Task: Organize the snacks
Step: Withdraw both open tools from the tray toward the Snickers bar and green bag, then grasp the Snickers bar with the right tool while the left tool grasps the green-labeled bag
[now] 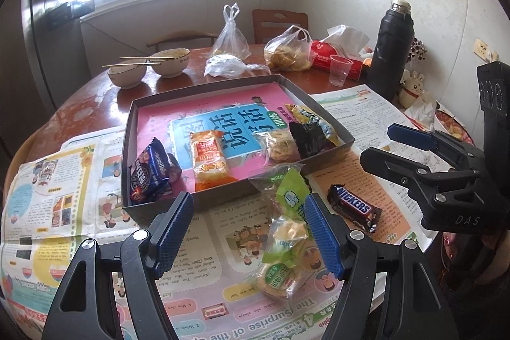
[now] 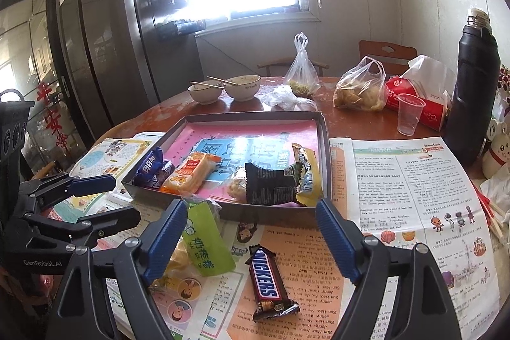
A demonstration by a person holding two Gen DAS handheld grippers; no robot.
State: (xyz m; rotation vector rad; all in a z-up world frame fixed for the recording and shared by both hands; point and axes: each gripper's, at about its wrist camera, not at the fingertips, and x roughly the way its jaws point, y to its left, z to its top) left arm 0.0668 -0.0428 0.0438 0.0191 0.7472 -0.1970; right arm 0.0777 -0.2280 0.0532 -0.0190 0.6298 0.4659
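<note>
A shallow grey tray (image 1: 322, 113) sits in the middle of the frame on spread newspapers (image 1: 63, 180), its pink liner already holding several snacks: a blue cookie pack (image 1: 148, 174) at its lower left, an orange wafer pack (image 1: 208, 155) in the centre, and a black packet (image 1: 307, 139) with a yellow one at its right. That gathering suggests the tray is the collecting place, and the newspaper likely keeps the table clean.

Two snacks still lie outside, below the tray's near wall. The green pastry bag (image 1: 283, 231) rests on the paper at lower centre of the left wrist view, between the fingers of the left claw (image 1: 250, 235); its jaws stand apart, the right pad close beside the wrapper, the left pad clear of it, so nothing is gripped yet.

In the right wrist view the chocolate bar (image 2: 267, 282) lies on the orange part of the paper at lower centre, between the spread fingers of the right claw (image 2: 251, 241), nearer the bottom edge than the fingertips. Those jaws are wide and hold nothing. The green bag lies just left of the bar, by the left finger.
</note>
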